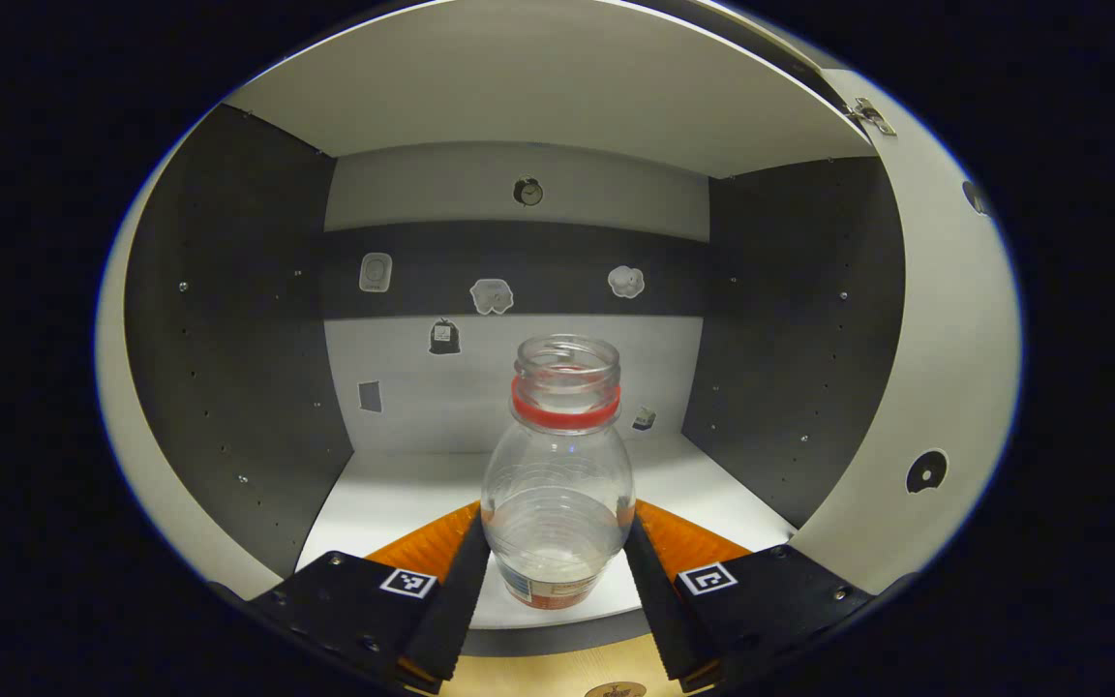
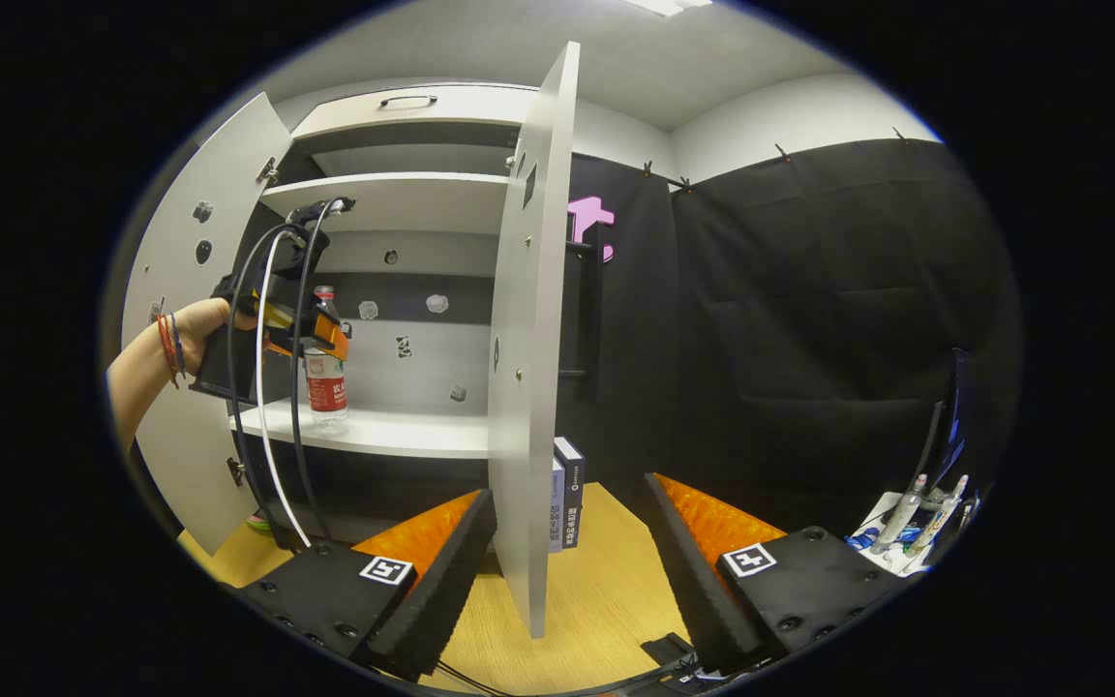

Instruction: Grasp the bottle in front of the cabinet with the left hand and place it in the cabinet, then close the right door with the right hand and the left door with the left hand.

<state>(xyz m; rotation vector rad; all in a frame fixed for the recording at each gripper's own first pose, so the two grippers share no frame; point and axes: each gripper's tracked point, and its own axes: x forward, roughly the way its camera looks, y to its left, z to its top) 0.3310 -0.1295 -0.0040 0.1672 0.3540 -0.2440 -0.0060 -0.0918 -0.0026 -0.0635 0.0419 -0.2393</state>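
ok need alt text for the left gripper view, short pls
The left claw holds a clear, capless bottle with a red neck ring, upright at the front edge of a pale cabinet shelf. Behind it are dark side walls and a back panel dotted with small stickers.

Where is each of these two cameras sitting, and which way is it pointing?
Left gripper view: rides the left gripper, facing into the cabinet; its own fingers flank the bottle.
Right gripper view: rides the right gripper, lower and farther out, facing the right door edge-on; its open fingers show below, and a hand holds the left gripper farther off.
Shared: bottle, cabinet shelf, back-wall stickers.
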